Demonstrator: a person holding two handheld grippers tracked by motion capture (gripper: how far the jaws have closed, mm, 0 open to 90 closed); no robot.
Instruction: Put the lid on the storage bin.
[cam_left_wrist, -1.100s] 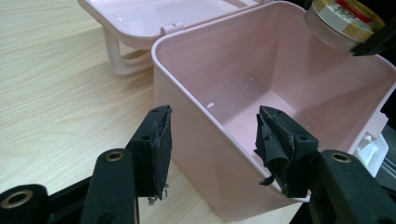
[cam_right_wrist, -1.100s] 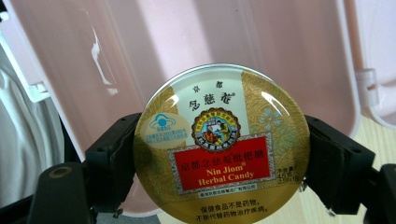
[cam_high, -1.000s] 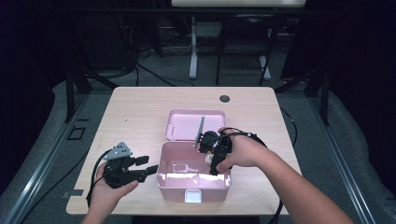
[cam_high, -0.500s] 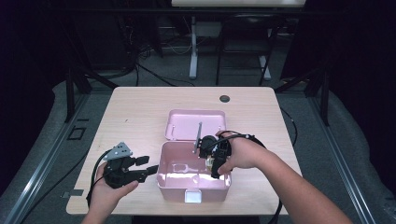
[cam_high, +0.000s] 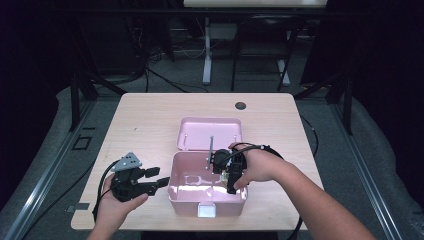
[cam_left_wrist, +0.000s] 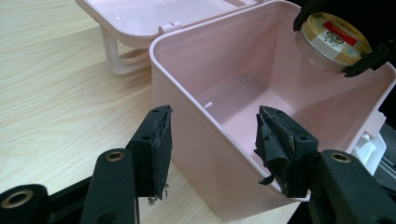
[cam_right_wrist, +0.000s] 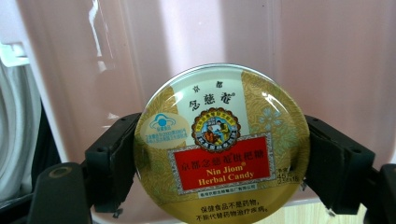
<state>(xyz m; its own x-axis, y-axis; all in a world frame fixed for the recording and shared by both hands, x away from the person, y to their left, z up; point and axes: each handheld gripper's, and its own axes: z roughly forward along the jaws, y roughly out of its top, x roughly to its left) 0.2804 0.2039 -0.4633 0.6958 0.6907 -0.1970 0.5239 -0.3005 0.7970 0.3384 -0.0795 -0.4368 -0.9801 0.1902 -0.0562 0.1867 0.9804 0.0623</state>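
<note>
- Box first: open pink plastic box (cam_high: 186, 186) directly below the right gripper (cam_high: 226, 170); its hinged lid lies flat beyond.
- Right gripper, clamped edge-on around a round gold candy tin (cam_right_wrist: 220, 144), holds it above the box cavity.
- Left gripper (cam_left_wrist: 212, 140), jaws apart, straddles the box's near wall.

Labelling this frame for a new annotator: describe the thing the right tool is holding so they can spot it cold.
Start at the open pink box near the front edge of the wooden table. The right tool is over its right side, shut on a round candy tin. It is the one gold thing there, with a red band reading Nin Jiom Herbal Candy.
</note>
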